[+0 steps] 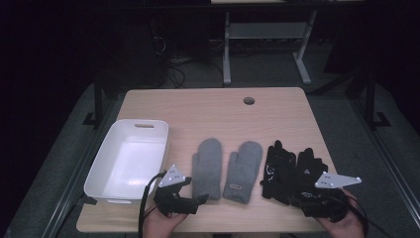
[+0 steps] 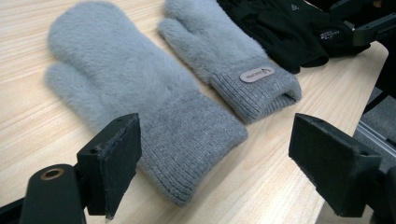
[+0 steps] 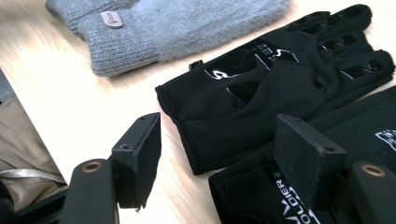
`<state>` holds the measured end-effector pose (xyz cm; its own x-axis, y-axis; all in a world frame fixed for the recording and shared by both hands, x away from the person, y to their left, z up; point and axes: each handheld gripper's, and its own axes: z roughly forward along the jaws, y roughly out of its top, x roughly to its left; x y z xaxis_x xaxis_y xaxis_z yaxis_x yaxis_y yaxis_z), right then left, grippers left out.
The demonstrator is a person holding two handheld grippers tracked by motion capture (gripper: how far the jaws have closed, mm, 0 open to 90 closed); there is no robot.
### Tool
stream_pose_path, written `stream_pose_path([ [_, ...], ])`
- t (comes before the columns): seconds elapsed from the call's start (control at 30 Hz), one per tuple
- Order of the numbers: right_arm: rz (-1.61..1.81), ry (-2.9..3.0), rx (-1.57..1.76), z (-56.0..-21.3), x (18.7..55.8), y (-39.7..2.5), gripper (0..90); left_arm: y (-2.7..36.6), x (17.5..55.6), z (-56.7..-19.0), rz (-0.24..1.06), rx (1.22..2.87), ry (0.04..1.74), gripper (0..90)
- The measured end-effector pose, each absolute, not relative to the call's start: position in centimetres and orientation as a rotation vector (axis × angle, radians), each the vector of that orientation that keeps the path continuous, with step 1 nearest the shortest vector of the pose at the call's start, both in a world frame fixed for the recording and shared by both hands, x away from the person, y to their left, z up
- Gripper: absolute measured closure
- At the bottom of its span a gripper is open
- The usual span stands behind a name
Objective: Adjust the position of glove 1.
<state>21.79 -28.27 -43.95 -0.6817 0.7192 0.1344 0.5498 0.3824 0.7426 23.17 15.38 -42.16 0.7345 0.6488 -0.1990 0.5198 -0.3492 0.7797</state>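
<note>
Two fluffy grey mittens lie flat on the counter [image 1: 208, 106], side by side, ribbed cuffs toward the near edge. The left mitten [image 1: 207, 167] lies thumb out to the left; the right mitten [image 1: 243, 170] bears a small tag on its cuff. Just right of them lie two black gloves, one [image 1: 277, 171] palm up with glossy grip patches, the other [image 1: 308, 174] partly overlapping it.
</note>
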Motion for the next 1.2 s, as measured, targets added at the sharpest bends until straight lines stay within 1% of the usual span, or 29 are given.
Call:
stream_pose_path([
  [0.27,1.173,2.467,1.107,-43.6,21.8,-27.3,31.3,15.1,23.4,-42.6,0.161,2.046,0.881,17.0],
  [0.77,1.121,2.577,1.018,-41.2,23.5,-24.7,29.6,15.6,23.2,-42.4,0.177,2.038,0.874,17.1],
  [1.0,1.095,2.611,1.01,-39.9,24.9,-23.7,28.3,15.5,23.1,-42.5,0.166,2.03,0.876,17.3],
  [1.2,1.079,2.649,0.95,-38.7,26.4,-21.9,28.2,15.6,23.2,-42.6,0.154,2.027,0.885,17.3],
])
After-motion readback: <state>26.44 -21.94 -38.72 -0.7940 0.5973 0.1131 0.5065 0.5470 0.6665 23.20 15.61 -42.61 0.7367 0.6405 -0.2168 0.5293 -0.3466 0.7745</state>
